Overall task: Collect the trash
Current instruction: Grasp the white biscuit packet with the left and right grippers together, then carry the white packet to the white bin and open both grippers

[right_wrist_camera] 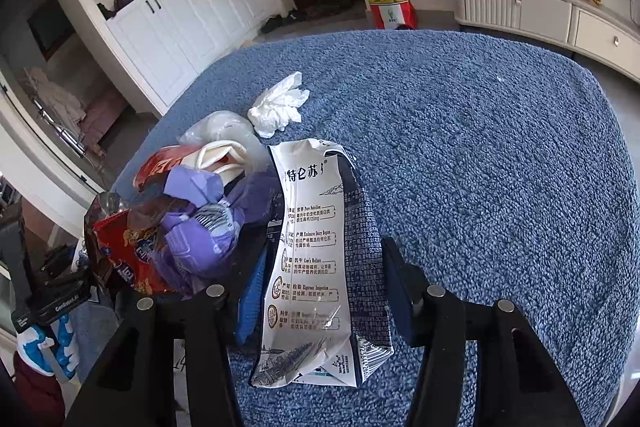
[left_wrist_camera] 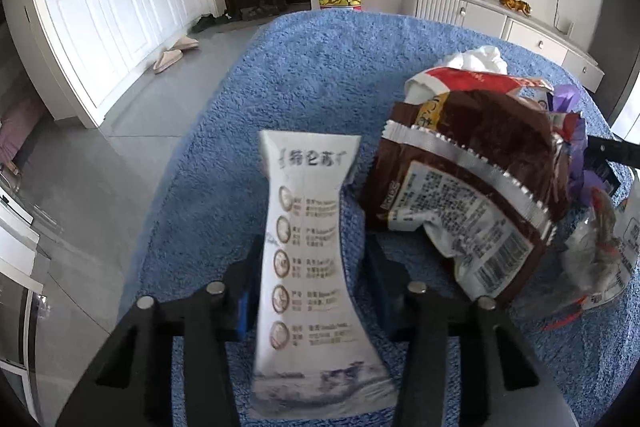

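**Two flat milk cartons between the tongs, trash pile beside them**

In the left wrist view, white cupboards (left_wrist_camera: pixel 120 15) stand far left, with slippers (left_wrist_camera: pixel 176 53) on the grey floor. The left tongs (left_wrist_camera: pixel 314 259) reach out over the blue fuzzy worktop (left_wrist_camera: pixel 320 67). A squashed white milk carton (left_wrist_camera: pixel 308 267) stands up between the two fingers. The fingers sit a little away from its sides, so I cannot tell if they pinch it. Just to the right lies a brown snack bag (left_wrist_camera: pixel 472 187) with a shiny silver edge. Behind it is a red and white wrapper (left_wrist_camera: pixel 468 79) and a white tissue (left_wrist_camera: pixel 484 57).

In the right wrist view, a red snack bag (right_wrist_camera: pixel 132 251) sits at the left edge of the blue worktop (right_wrist_camera: pixel 500 147). Next to it are crumpled purple wrappers (right_wrist_camera: pixel 196 219). A clear plastic bag (right_wrist_camera: pixel 224 127) and a crumpled white tissue (right_wrist_camera: pixel 278 105) lie further back. The right tongs (right_wrist_camera: pixel 320 267) are spread wide. A flat white and dark blue milk carton (right_wrist_camera: pixel 316 267) stands between the fingers, with a gap on its right side. I cannot tell if it is gripped.
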Demonstrator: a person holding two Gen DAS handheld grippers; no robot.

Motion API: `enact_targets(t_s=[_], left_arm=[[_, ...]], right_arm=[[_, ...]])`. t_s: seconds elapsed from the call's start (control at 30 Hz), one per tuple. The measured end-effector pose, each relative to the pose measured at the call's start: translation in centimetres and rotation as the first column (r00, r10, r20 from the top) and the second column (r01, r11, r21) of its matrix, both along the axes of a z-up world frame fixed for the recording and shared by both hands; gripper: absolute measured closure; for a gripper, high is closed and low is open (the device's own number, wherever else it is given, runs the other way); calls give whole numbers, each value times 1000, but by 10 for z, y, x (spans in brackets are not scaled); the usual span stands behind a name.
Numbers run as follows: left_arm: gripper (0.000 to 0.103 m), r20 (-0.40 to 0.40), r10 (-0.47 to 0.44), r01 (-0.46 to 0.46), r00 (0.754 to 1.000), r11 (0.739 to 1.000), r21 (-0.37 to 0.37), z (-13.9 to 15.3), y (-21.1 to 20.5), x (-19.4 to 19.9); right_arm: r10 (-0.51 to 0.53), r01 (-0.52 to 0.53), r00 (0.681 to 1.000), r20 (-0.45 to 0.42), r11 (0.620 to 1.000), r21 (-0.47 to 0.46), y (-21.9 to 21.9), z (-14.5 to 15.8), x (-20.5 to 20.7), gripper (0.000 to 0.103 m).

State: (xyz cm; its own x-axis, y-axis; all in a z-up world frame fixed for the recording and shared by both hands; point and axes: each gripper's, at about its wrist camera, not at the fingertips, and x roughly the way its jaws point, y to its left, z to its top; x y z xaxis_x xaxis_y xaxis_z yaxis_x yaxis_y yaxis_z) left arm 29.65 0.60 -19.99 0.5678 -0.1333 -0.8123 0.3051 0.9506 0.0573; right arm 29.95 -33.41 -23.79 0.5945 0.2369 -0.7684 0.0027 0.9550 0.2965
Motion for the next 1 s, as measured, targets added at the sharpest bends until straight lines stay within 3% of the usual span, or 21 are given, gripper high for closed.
enact_targets(t_s=[0.23, 0.67, 0.83, 1.0], left_arm=[[62, 26, -1, 2, 1000, 999, -33, 13, 6, -18], [62, 148, -20, 31, 989, 997, -73, 78, 10, -68], [62, 196, -89, 104, 977, 992, -71, 107, -15, -93], [62, 211, -210, 233, 955, 969, -87, 130, -75, -120]], right_arm=[[-51, 51, 997, 64, 999, 8, -9, 19, -34, 52], [-149, 143, 959, 241, 989, 42, -32, 82, -129, 52], [-197, 195, 927, 320, 980, 41, -53, 109, -176, 52], [-271, 284, 887, 375, 959, 23, -92, 122, -224, 52]])
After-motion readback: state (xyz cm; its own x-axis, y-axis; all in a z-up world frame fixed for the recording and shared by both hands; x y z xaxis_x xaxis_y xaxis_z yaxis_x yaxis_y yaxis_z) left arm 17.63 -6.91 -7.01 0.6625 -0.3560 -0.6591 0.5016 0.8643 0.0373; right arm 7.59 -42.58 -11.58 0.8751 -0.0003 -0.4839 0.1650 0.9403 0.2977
